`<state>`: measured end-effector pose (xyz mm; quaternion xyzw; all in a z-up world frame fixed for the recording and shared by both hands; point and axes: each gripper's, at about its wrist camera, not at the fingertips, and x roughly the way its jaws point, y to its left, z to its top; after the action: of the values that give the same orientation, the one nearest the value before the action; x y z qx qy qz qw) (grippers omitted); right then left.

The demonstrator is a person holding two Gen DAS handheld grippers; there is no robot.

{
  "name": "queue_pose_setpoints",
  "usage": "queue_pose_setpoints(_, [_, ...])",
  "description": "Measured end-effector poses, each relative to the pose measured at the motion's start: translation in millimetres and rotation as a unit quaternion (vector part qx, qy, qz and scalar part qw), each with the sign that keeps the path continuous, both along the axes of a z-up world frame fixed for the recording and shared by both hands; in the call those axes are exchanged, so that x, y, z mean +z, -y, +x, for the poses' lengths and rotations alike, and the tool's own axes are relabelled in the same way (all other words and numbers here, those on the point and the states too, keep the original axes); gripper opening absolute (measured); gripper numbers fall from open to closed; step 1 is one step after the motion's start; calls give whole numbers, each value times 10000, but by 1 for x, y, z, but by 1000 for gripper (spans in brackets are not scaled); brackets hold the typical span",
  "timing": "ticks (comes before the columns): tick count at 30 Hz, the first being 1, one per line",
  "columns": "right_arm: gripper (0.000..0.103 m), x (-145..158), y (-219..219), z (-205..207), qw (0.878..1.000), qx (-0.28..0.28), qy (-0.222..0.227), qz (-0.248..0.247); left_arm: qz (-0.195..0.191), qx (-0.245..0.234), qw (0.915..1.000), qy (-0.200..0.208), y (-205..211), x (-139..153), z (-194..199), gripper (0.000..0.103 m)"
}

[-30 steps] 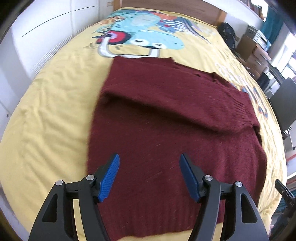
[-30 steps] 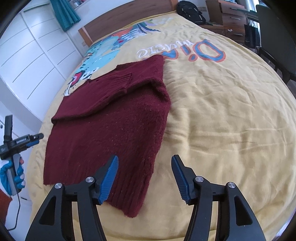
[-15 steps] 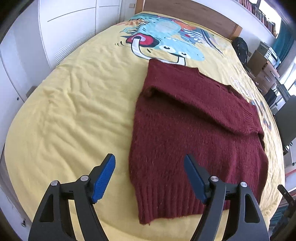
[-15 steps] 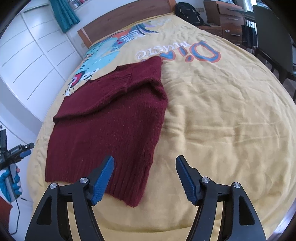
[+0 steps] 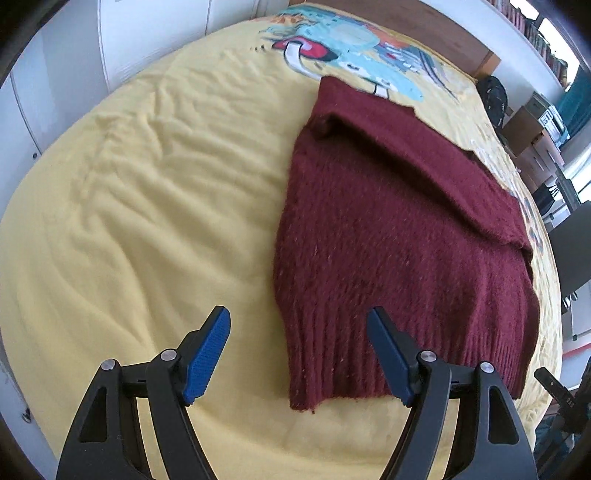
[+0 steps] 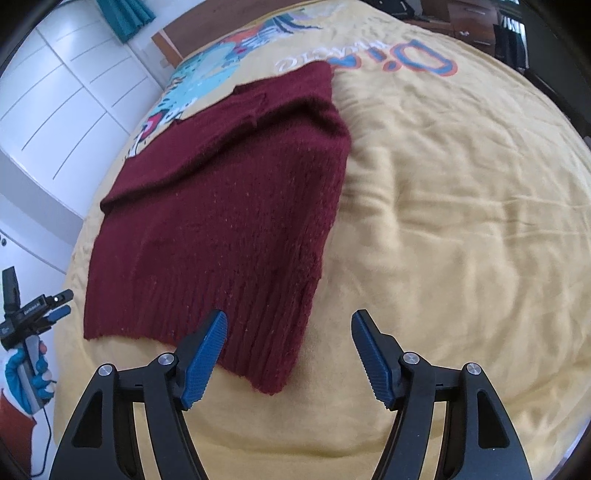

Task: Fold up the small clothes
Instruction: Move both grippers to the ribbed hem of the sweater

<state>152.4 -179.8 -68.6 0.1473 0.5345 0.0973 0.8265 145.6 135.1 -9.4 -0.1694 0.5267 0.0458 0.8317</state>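
Note:
A dark red knitted sweater (image 5: 388,229) lies flat on the yellow bedspread (image 5: 147,206), sleeves folded across its upper part, ribbed hem nearest me. My left gripper (image 5: 299,325) is open and empty, just above the hem's near left corner. In the right wrist view the sweater (image 6: 229,206) lies left of centre. My right gripper (image 6: 288,328) is open and empty over the hem's near right corner. The left gripper (image 6: 37,314) shows at the far left edge of that view, beyond the bed.
The bedspread (image 6: 443,221) has a cartoon print (image 5: 343,44) and lettering (image 6: 406,55) beyond the sweater. White wardrobe doors (image 6: 55,92) stand along the left side. A wooden headboard (image 5: 424,22), a dark backpack (image 5: 491,96) and drawers (image 5: 535,136) are at the far end.
Both grippers have pulled back toward the near edge of the bed. The left one has shifted left, off the sweater's body to its hem corner. The sweater lies unchanged.

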Motion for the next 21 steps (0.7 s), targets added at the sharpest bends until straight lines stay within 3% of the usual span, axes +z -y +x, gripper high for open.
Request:
queue_pose_setpoints(8, [72,-20,-7,11,9996,128,-239,9,-340,14,9990,-290,7,-34,2,72])
queue_pose_setpoints(21, [73,-37,-18,22,9986,291,-402,193,-916,-97,9950,-383,8,-57,8,71])
